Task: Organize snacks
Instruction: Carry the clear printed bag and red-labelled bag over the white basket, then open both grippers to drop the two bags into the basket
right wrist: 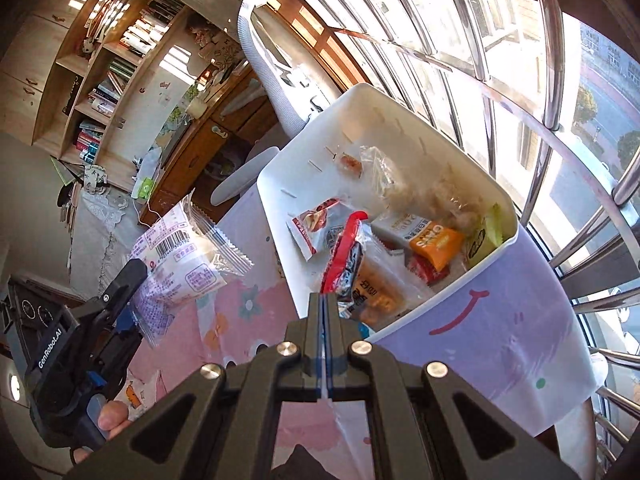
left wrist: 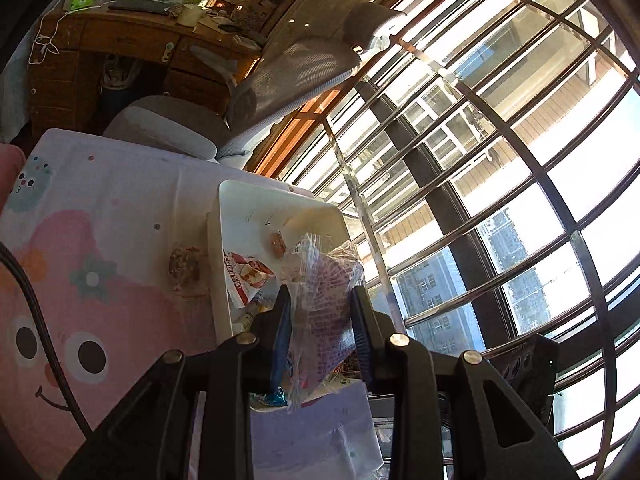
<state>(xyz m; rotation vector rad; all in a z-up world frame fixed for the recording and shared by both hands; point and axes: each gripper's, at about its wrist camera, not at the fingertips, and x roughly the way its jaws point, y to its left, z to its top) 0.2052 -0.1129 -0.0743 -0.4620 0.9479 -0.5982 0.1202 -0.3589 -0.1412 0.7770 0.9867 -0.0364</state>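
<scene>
The clear snack packet point(left wrist: 320, 312) with purple print sits pinched between the two fingers of the left gripper point(left wrist: 322, 308), its crinkled top sticking out past the fingertips; in the right wrist view the same packet point(right wrist: 176, 264) is held up in the air above the tablecloth, off to the left of the bin and apart from it

The right gripper point(right wrist: 325, 308) has its fingers pressed flat together with nothing between them — their tips hang just over the near edge of the white bin point(right wrist: 400, 96), in front of a red and clear wrapper point(right wrist: 344, 256)

Inside the bin lie more snacks: an orange packet point(right wrist: 434, 242), a green one point(right wrist: 486, 236) against the far wall, a small red and white sachet point(right wrist: 316, 228), and a clear bag of pale pieces point(right wrist: 416, 196)

The bin stands on a pink and lilac cartoon tablecloth point(left wrist: 80, 280), close to the barred window point(left wrist: 500, 160). One clear-wrapped brown snack point(left wrist: 186, 270) lies on the cloth just beside the bin's outer wall. Behind the table stand a grey mesh office chair point(left wrist: 296, 76) and a wooden desk point(left wrist: 120, 44) — bookshelves point(right wrist: 108, 72) show beyond
</scene>
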